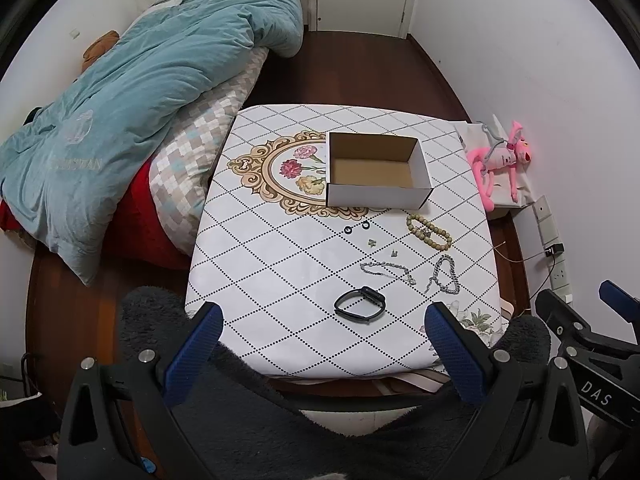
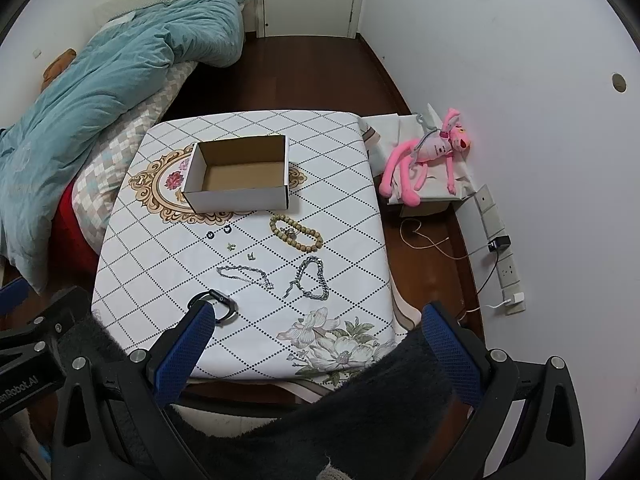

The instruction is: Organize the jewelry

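An empty white cardboard box stands open on the patterned table. In front of it lie a wooden bead bracelet, two small black rings, small earrings, a thin silver chain, a thick silver chain and a black watch band. My left gripper is open, above the table's near edge. My right gripper is open, its left finger overlapping the band.
A bed with a teal quilt borders the table's left side. A pink plush toy lies on a box at the right by the wall. A power strip with cables runs along the right wall.
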Action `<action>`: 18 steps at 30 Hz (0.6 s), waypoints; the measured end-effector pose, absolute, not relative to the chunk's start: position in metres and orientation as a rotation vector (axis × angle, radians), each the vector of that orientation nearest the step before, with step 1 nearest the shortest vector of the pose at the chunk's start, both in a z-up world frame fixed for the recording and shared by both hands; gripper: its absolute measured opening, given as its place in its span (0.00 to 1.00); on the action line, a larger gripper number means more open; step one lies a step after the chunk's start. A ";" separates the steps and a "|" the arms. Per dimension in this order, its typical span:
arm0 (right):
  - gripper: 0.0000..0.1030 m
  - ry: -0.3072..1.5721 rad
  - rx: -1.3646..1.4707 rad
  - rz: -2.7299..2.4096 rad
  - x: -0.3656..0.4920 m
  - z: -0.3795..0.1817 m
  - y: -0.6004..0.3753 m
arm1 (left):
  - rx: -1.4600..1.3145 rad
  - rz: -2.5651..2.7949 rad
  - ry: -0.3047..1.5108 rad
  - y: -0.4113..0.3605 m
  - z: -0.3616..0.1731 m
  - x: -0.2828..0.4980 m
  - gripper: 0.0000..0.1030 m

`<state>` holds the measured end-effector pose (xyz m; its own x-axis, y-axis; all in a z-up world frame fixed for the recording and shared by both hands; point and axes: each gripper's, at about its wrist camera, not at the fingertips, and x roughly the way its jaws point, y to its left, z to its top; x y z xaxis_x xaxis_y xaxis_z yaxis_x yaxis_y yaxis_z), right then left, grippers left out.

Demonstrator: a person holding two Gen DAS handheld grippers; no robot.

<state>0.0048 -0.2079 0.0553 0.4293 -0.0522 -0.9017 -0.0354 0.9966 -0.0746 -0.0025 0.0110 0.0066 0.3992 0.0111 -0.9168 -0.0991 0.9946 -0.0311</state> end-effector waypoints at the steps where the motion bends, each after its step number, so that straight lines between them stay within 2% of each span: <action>1: 1.00 1.128 -0.086 -0.009 0.005 0.055 -0.207 | -0.084 0.070 1.160 0.011 0.006 -0.002 1.00; 18: 1.00 1.123 -0.086 -0.008 0.006 0.055 -0.207 | -0.081 0.070 1.155 0.015 0.008 -0.003 1.00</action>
<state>0.0062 -0.2071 0.0547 0.4330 -0.0497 -0.9000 -0.0371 0.9967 -0.0729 -0.0034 0.0145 0.0076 0.4024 0.0137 -0.9153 -0.0976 0.9948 -0.0281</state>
